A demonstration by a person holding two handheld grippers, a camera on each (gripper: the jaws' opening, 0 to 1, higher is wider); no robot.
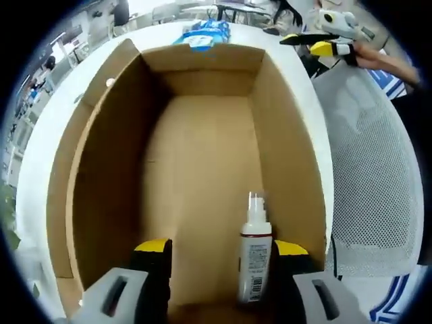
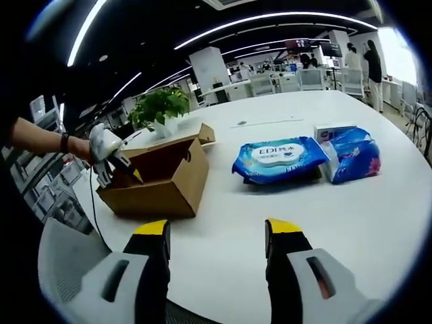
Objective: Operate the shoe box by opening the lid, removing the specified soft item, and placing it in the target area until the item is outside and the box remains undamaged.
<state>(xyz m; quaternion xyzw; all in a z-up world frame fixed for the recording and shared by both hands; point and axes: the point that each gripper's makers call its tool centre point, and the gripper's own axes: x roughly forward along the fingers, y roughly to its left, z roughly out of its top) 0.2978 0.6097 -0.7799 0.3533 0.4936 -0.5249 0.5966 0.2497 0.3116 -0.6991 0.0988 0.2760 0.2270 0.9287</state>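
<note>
Already the shoe box (image 1: 202, 169) stands open on the bench (image 2: 324, 216), a spray bottle (image 1: 255, 253) upright inside between the spread left gripper (image 1: 223, 253) jaws. Closing gently should spare the cardboard; the right gripper (image 2: 216, 233) waits spread.

The right tongs (image 2: 217, 236) are hovering with their jaws parted over bare white counter (image 2: 270, 202), gripping nothing. Off to the left, the open cardboard box (image 2: 162, 179) is sitting there, and the left tongs (image 2: 115, 162) are reaching into it. Further back, a blue wipes pack (image 2: 280, 158) is lying beside a tissue pack (image 2: 351, 155), a potted plant (image 2: 160, 108) standing behind the box.
</note>
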